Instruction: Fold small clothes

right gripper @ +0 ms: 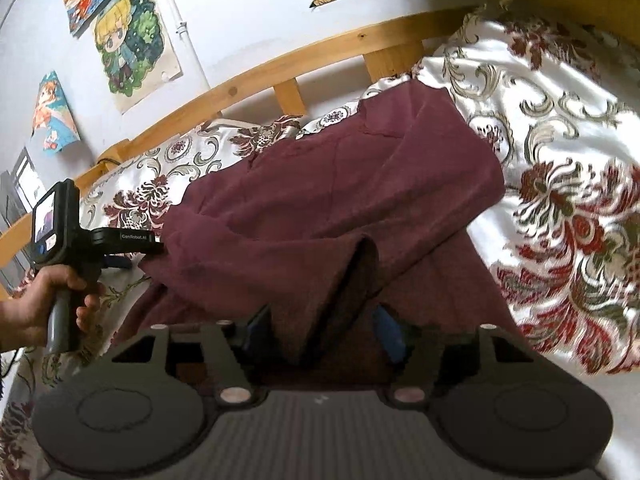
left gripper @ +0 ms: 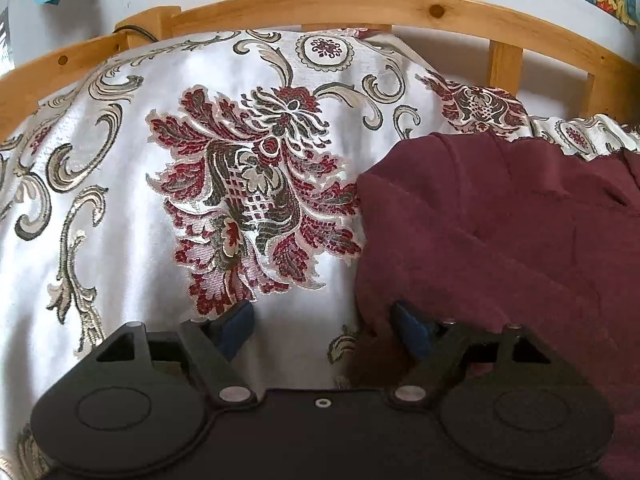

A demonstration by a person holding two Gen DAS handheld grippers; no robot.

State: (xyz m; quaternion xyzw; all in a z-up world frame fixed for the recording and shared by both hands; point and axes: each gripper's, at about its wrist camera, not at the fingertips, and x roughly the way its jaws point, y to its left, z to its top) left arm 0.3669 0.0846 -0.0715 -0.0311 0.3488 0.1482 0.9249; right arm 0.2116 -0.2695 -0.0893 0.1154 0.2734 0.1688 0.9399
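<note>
Spread on the bedcover [left gripper: 120,208] toward the far rail [left gripper: 360,4], maroon garment [right gripper: 340,200] — right gripper [right gripper: 324,332] astride a raised ridge, left gripper [left gripper: 324,326] wide at its edge — pinch squarely, lift evenly.

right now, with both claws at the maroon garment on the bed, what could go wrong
1. The left claw is open, with only one pad near the maroon garment's edge; closing now might miss the cloth or pinch the floral bedspread too.
2. In the right wrist view, a raised ridge of cloth sits between the right claw's pads; pulling it could bunch the garment rather than fold it flat.
</note>
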